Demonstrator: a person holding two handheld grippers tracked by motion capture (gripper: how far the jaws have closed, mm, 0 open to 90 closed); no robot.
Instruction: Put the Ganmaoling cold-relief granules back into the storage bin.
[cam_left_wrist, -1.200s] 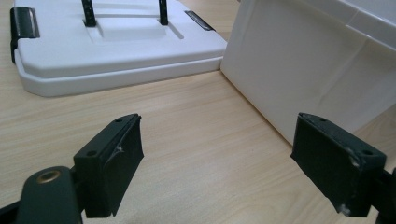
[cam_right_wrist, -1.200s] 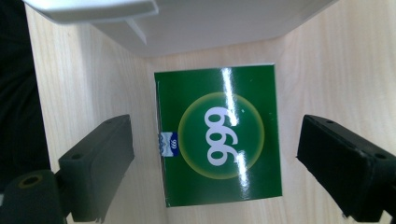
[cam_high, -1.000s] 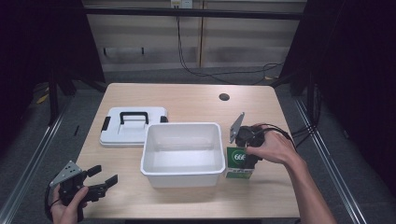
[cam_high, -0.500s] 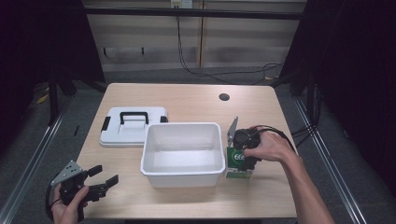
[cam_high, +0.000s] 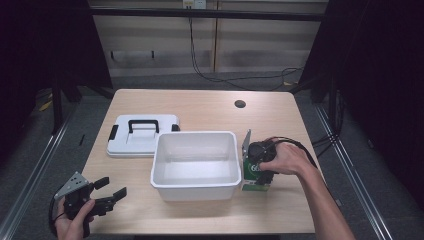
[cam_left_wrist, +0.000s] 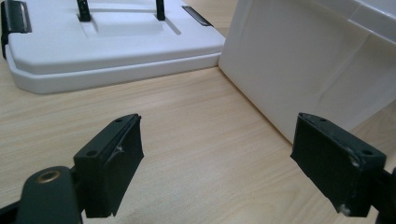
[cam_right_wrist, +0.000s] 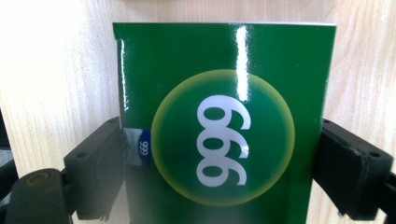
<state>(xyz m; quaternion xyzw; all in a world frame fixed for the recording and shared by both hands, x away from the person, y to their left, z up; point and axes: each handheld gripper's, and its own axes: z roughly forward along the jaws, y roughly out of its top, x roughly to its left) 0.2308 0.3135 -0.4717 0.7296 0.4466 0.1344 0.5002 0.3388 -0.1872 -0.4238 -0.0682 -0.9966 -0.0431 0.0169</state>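
Desk — light wood grain, with a small dark round hole near the far right. White plastic bin sits open near the front centre of the desk; its interior looks bare. White lid with a black handle and black side clips lies flat just behind and to the left of the bin, close to its far left corner; whether they touch cannot be told.

Green box marked "666" in white on a yellow-green disc stands on the desk just beside the bin's right wall. In the right gripper view the box lies between the two black jaws, left jaw against its edge, right jaw at or very near the other edge — right tool clamped on it or nearly so.

Left tool is held low at the front left corner of the desk, jaws wide apart, gripping nothing — aimed toward bin and lid.
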